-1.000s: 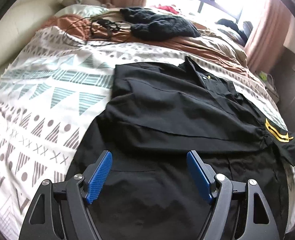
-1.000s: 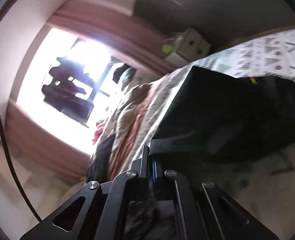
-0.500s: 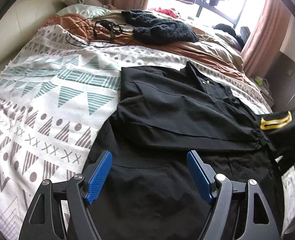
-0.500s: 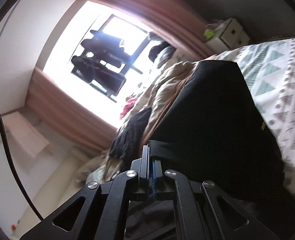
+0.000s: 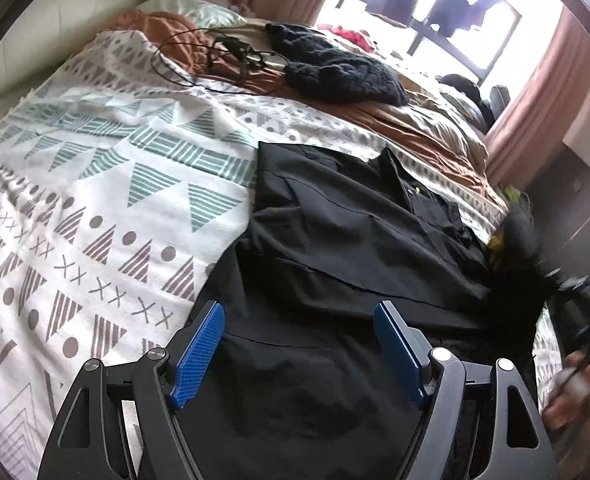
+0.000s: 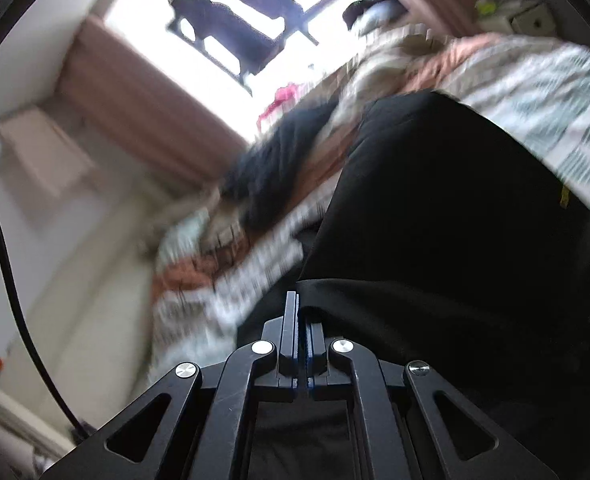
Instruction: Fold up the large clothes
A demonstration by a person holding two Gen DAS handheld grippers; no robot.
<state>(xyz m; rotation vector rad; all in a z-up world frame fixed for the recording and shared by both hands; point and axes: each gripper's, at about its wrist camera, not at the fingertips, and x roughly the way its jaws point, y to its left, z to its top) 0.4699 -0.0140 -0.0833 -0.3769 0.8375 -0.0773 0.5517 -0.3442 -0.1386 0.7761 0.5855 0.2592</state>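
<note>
A large black garment (image 5: 335, 240) lies spread on the patterned blanket (image 5: 95, 200) of a bed. My left gripper (image 5: 295, 312) hovers open over its near part, with nothing between the blue pads. In the right wrist view my right gripper (image 6: 298, 300) pinches an edge of the black garment (image 6: 455, 200); its jaws are starting to open, and the cloth still sits between them. In the left wrist view the lifted sleeve with yellow trim (image 5: 499, 240) hangs blurred at the right edge, above a blurred hand (image 5: 571, 384).
A black knit sweater (image 5: 335, 72) and a tangle of dark cables (image 5: 223, 56) lie at the far end of the bed on a brown duvet (image 5: 415, 124). A pink curtain (image 5: 535, 92) and dark furniture stand on the right.
The right gripper has swung quickly across the bed with the sleeve in it, and its view has rolled. The yellow-trimmed sleeve rose off the garment's right side. The left gripper drifted slightly and stayed open.
</note>
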